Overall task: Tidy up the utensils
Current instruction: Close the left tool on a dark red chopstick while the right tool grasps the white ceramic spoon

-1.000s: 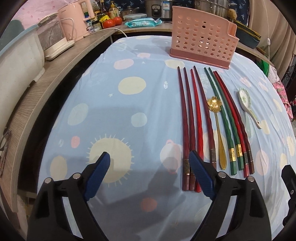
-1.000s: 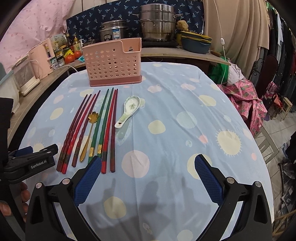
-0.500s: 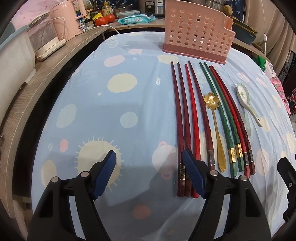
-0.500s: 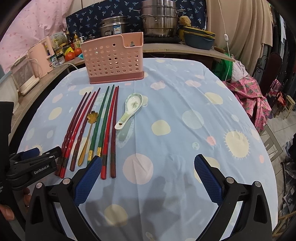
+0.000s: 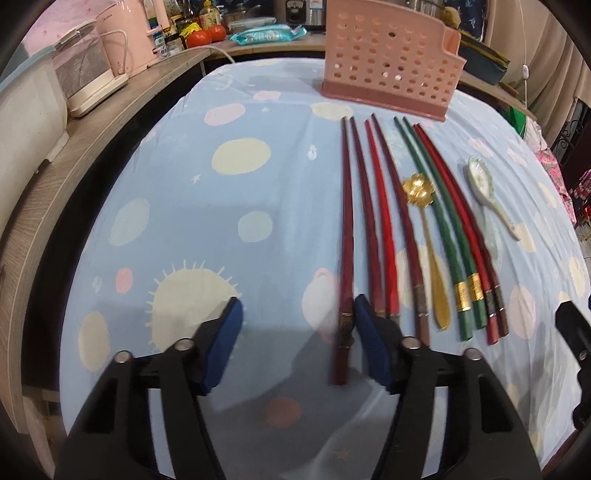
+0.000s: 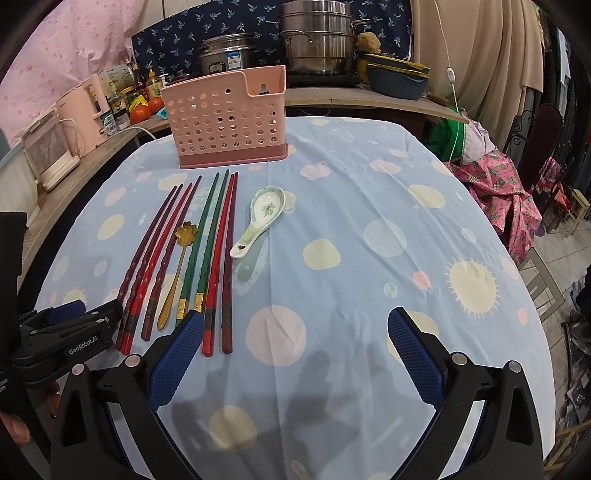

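Setting: a lived-in home kitchen and dining corner. A round table under a pale blue cloth with sun and dot print (image 6: 369, 192) stands against a wooden counter (image 5: 110, 110). On the counter: stacked stainless steel steamer pots (image 6: 317, 37), a steel rice cooker (image 6: 227, 53), a pink electric kettle (image 5: 127, 33), red tomatoes (image 5: 207, 35), sauce bottles (image 6: 147, 79) and a dark blue baking dish (image 6: 395, 79). Beige curtains (image 6: 480, 55) and pink patterned fabric (image 6: 498, 188) hang at the right.

Eight chopsticks (image 5: 384, 221), dark red, red and green, lie side by side before the upright pink perforated holder (image 5: 391, 59); a gold flower spoon (image 5: 424, 229) lies among them. A white ceramic spoon (image 5: 487, 192) lies beside them.
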